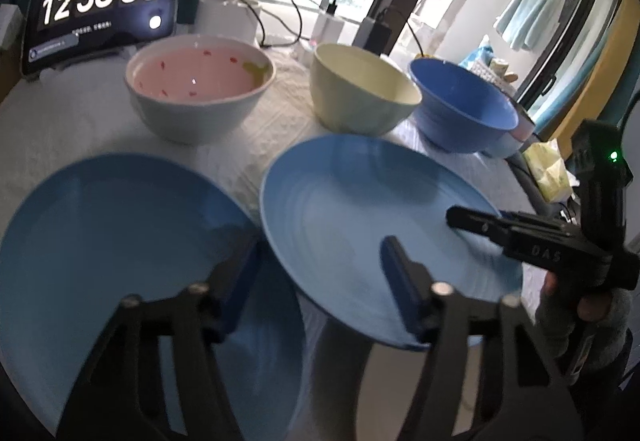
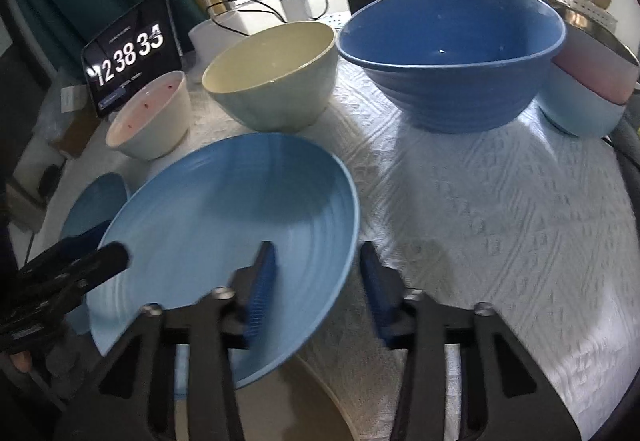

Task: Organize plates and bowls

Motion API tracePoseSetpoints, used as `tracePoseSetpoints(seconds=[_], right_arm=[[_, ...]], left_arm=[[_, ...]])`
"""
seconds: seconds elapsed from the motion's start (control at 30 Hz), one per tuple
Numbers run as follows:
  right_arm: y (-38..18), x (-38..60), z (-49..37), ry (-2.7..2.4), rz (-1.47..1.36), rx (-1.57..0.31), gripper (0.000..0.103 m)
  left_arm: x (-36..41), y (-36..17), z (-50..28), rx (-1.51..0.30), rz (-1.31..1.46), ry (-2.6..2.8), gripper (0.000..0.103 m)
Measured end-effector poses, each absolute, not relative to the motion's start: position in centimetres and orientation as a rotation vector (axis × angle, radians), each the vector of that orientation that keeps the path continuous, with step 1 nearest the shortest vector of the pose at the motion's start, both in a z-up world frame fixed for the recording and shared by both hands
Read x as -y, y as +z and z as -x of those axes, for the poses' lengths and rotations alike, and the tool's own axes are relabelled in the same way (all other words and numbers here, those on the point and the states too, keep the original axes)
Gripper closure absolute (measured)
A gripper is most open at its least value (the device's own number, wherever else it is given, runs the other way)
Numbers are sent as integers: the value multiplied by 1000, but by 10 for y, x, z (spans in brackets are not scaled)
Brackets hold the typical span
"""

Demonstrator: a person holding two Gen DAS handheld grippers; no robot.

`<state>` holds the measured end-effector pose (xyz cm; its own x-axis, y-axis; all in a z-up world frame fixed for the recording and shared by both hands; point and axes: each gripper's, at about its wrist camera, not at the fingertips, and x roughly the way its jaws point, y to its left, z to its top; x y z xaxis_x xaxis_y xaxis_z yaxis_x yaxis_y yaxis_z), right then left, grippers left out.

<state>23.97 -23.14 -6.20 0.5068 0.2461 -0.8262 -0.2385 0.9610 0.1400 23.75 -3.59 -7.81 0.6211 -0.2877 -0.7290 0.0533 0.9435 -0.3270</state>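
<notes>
Two blue plates lie side by side near the table's front edge: a darker one (image 1: pixel 100 241) on the left and a lighter ribbed one (image 1: pixel 360 209) on the right. My left gripper (image 1: pixel 320 245) hangs open over the seam between them, one finger above each plate, with both neighbouring rims in the gap. My right gripper (image 2: pixel 316 247) straddles the right rim of the ribbed plate (image 2: pixel 224 209): one finger over the inside, one just outside, pads not visibly pressing. The pink-lined bowl (image 1: pixel 200 89), cream bowl (image 1: pixel 360 97) and dark blue bowl (image 1: pixel 460 109) stand behind.
A pink bowl stacked in a light blue one (image 2: pixel 592 89) stands at the far right. A tablet clock (image 1: pixel 104 1), chargers and cables (image 1: pixel 328 21) line the back edge. A white textured cloth (image 2: pixel 500 221) covers the table. A tissue pack (image 1: pixel 548 173) lies off the right edge.
</notes>
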Motion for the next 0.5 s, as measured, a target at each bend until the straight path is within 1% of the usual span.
tracePoseSetpoints(seconds=[0.1, 0.13, 0.2, 0.5], right_arm=[[-63, 230, -241, 294, 9, -982, 73], [-62, 231, -240, 293, 6, -975, 76], [-61, 232, -238, 296, 1, -960, 78], [-49, 227, -224, 286, 32, -900, 79]], left_arm=[[36, -78, -237, -870, 271, -188, 48], [36, -77, -237, -865, 270, -188, 50], [36, -76, -236, -865, 272, -188, 51], [33, -67, -226, -828, 270, -195, 51]])
